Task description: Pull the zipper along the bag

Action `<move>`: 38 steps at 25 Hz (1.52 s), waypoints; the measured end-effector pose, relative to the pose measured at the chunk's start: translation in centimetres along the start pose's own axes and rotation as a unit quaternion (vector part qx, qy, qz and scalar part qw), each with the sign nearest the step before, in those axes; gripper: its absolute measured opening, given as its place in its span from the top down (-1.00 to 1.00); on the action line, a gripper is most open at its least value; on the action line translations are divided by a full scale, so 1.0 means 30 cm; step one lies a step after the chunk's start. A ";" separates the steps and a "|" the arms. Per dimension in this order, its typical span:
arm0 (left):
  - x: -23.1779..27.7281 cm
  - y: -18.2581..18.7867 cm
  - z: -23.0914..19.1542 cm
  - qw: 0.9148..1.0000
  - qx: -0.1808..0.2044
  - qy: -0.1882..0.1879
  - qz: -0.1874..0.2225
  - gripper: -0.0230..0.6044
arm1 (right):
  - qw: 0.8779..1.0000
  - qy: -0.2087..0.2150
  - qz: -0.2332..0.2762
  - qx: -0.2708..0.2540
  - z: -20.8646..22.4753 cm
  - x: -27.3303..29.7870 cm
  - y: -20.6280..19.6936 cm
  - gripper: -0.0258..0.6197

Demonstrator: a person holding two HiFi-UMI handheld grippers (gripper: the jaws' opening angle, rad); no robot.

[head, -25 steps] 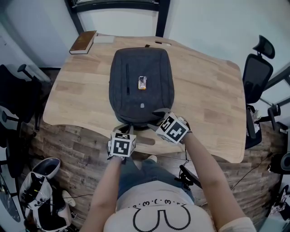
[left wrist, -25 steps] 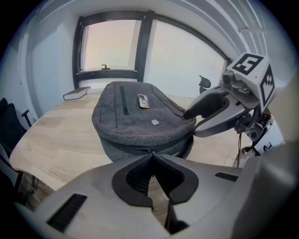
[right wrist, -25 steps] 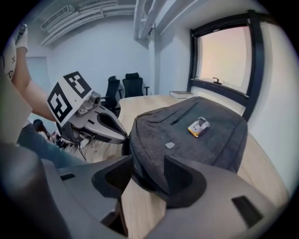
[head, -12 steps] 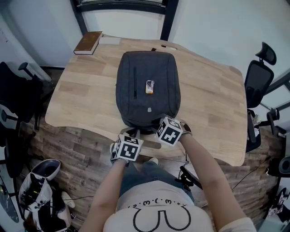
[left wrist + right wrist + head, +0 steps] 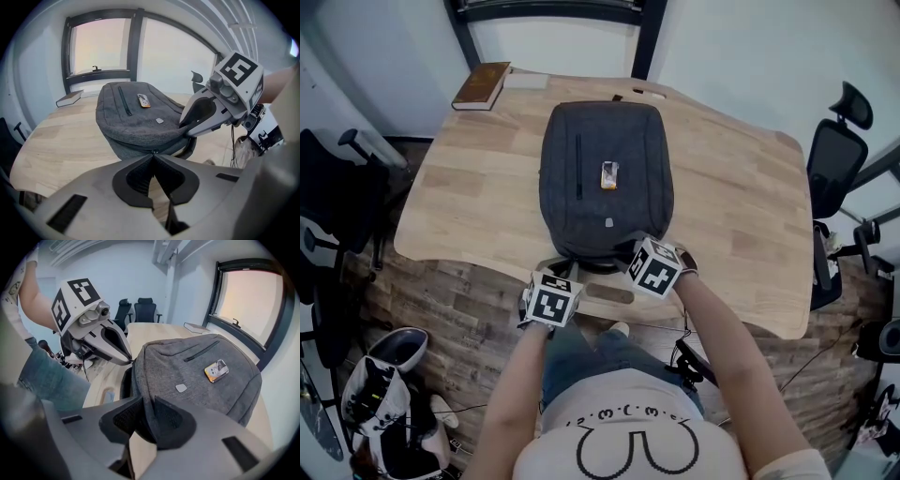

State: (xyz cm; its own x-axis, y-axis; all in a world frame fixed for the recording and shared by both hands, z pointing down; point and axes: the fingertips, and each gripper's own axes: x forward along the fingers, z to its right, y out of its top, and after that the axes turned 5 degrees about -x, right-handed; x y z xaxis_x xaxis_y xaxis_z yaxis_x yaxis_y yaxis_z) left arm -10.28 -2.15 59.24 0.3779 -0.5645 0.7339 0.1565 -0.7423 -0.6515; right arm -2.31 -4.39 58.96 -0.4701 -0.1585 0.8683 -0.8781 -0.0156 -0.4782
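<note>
A dark grey backpack point(image 5: 605, 178) lies flat on the wooden table point(image 5: 727, 216), its near end at the table's front edge. My left gripper point(image 5: 567, 274) is at that near end, shut on the small metal zipper pull point(image 5: 153, 151) where the zipper seam runs round the bag. My right gripper point(image 5: 626, 251) is just to its right, with a fold of the bag's grey fabric point(image 5: 146, 394) pinched between its pads. In the left gripper view the right gripper point(image 5: 183, 131) bites the bag's edge. The right gripper view shows the left gripper point(image 5: 131, 363) at the bag's corner.
A yellow tag point(image 5: 608, 174) and a closed pocket zipper point(image 5: 578, 169) are on the bag's top. A brown book point(image 5: 478, 84) lies at the table's far left corner. Office chairs point(image 5: 834, 141) stand to the right. The person's legs are close under the table's front edge.
The right gripper's jaws have closed onto the bag's fabric at the near end. The left gripper stays shut at the zipper and has shifted slightly left.
</note>
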 end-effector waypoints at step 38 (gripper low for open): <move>0.059 0.075 -0.317 0.987 0.067 -0.132 -0.065 0.87 | 0.983 0.016 0.037 0.177 0.012 0.013 0.298 0.21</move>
State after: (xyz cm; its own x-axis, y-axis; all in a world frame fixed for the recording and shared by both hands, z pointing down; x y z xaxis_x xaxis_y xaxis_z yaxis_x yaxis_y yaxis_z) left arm -17.93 -8.25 60.89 0.5689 -0.3394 0.7491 0.3330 -0.7378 -0.5872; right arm -10.31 -4.94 54.97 -0.5390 -0.1410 0.8304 -0.7579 -0.3488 -0.5512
